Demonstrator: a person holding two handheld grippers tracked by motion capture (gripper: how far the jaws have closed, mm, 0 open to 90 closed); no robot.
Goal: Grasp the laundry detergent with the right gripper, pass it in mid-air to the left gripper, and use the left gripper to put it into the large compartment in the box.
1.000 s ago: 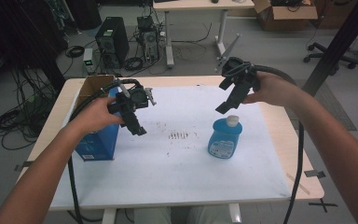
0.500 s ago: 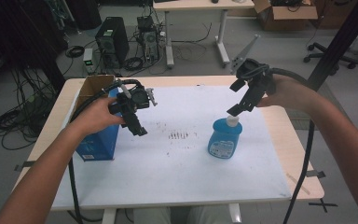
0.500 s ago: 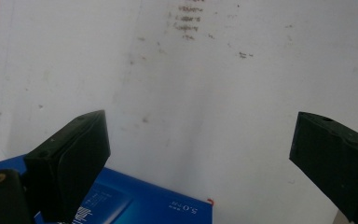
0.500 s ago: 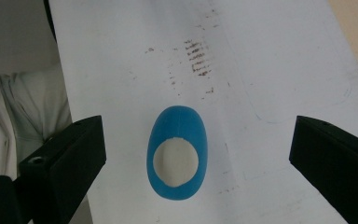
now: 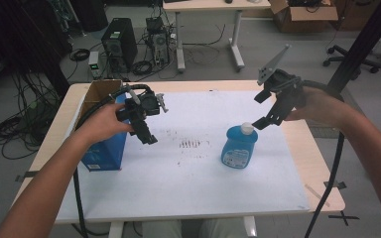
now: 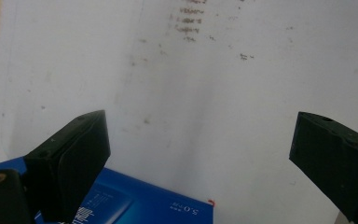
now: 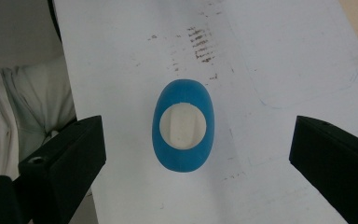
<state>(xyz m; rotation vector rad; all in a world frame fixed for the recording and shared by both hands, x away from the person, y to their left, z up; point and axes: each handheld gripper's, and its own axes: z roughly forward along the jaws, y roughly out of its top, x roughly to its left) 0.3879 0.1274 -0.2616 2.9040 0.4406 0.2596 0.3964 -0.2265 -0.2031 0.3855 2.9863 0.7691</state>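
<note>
A blue bottle (image 5: 237,148) with a white cap stands upright on the white table top (image 5: 188,178), right of centre. My right gripper (image 5: 259,110) hovers open just above and to the right of the cap. In the right gripper view I look straight down on the bottle (image 7: 182,126), which sits between the wide-apart jaws of the right gripper (image 7: 196,140) without touching them. A blue box (image 5: 101,151) with an open brown top stands at the table's left. My left gripper (image 5: 147,135) hangs open beside its right face, and the left gripper view shows the left gripper (image 6: 200,140) with the box edge (image 6: 140,205) below.
Dark scuff marks (image 5: 191,144) stain the table's middle. Beyond the far edge are computer towers (image 5: 116,42), cables and another desk (image 5: 208,7). A black post (image 5: 362,44) rises at the right. A strip of tape (image 5: 317,193) lies near the front right corner.
My right gripper has drifted to the right and slightly nearer, and stays above the bottle's cap. The left gripper and the box have barely moved.
</note>
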